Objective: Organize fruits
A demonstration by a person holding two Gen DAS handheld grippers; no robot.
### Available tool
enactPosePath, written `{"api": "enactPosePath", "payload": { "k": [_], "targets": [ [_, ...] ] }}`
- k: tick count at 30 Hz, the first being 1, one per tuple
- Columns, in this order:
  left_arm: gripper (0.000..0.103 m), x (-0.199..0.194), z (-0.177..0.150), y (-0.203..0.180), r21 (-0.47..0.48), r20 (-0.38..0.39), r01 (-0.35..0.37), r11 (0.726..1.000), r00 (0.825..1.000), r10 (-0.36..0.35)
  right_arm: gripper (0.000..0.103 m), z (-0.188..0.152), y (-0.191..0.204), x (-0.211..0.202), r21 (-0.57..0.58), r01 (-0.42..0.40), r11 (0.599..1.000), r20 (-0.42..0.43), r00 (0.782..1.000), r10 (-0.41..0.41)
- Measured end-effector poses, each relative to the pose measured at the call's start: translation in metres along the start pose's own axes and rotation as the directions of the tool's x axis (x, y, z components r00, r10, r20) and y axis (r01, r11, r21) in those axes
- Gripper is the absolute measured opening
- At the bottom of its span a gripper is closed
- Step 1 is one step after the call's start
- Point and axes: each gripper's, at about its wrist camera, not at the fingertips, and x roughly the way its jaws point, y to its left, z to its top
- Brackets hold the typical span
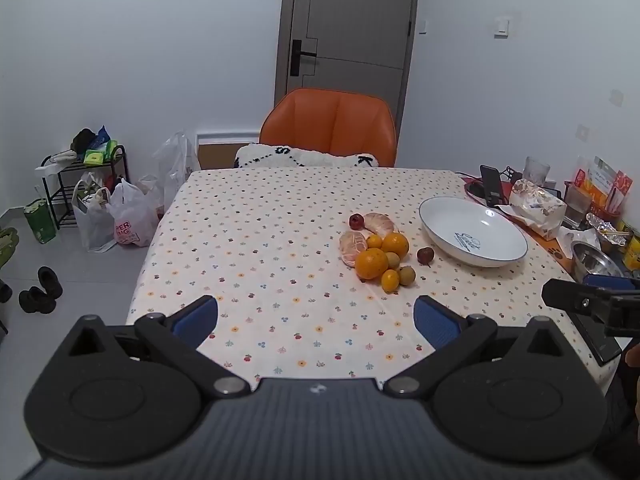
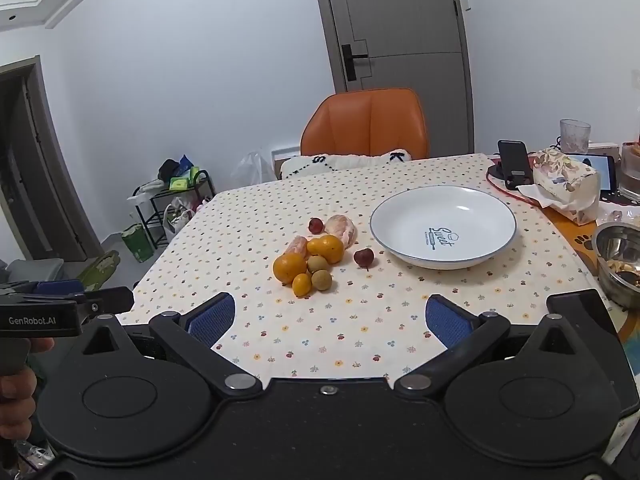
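Note:
A pile of fruit (image 1: 378,250) (image 2: 312,258) lies mid-table: oranges (image 1: 372,263), small kumquats (image 1: 390,281), peeled mandarin pieces (image 1: 353,246), greenish round fruits (image 2: 321,280). Two dark red fruits (image 1: 425,255) (image 2: 363,257) sit at its edges. A white plate (image 1: 476,236) (image 2: 442,226) with a blue rim stands empty to the right of the pile. My left gripper (image 1: 316,320) hovers open over the near table edge, well short of the fruit. My right gripper (image 2: 330,318) is open too, nothing between its blue pads (image 2: 212,316).
An orange chair (image 1: 330,126) stands behind the table with the spotted cloth (image 1: 260,240). At the right edge sit a phone on a stand (image 2: 516,164), a tissue pack (image 2: 566,180), a steel bowl (image 2: 620,256) and a glass (image 2: 575,136). Bags and a rack (image 1: 92,188) stand on the floor left.

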Motion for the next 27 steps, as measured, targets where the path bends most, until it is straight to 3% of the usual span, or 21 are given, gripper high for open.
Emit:
{"api": "enactPosePath", "payload": {
  "k": [27],
  "targets": [
    [0.103, -0.0048, 0.0019, 0.0023, 0.002, 0.004, 0.003, 1.0, 1.0, -0.003, 0.103, 0.0028, -0.0014, -0.0017, -0.004, 0.012, 1.0, -0.001, 1.0, -0.012]
  ]
}}
